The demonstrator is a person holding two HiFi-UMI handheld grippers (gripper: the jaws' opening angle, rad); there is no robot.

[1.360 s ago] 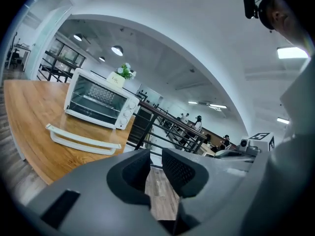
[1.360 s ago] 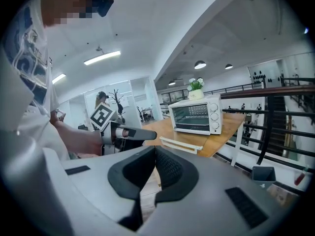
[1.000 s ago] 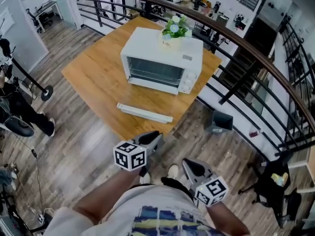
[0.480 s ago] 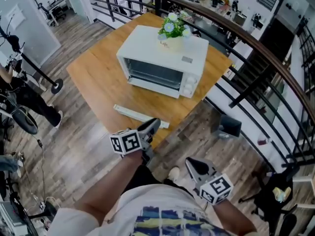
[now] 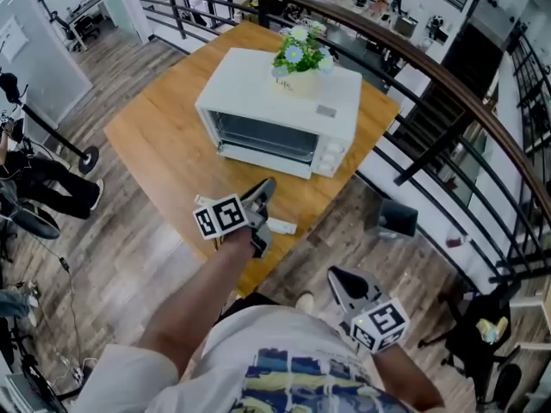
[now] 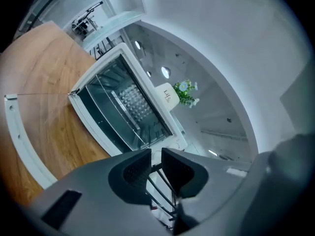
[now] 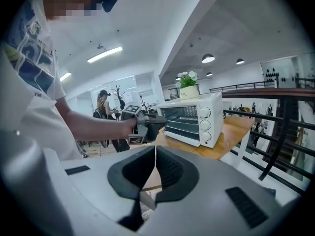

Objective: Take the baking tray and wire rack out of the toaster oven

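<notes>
Your toaster oven [image 5: 275,114] at twelve o'clock is white with a dark glass door. It stands on a honey-brown, wood-grained table [image 5: 159,136]. On top of it, a cream pot [image 5: 300,77] holds white and pale blue flowers [image 5: 297,52] with green leaves. Your left gripper [image 5: 265,188] and your right gripper [image 5: 337,276] at five o'clock are dark grey, and each has a cube with black-and-white square markers. The floor [image 5: 129,265] is grey-brown planks. Your shirt [image 5: 284,377] is white, printed blue and yellow.

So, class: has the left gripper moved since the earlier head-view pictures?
Yes. The left gripper has advanced toward the toaster oven: earlier short of the wooden table's near edge, it now reaches over it, above the white strip.
</notes>
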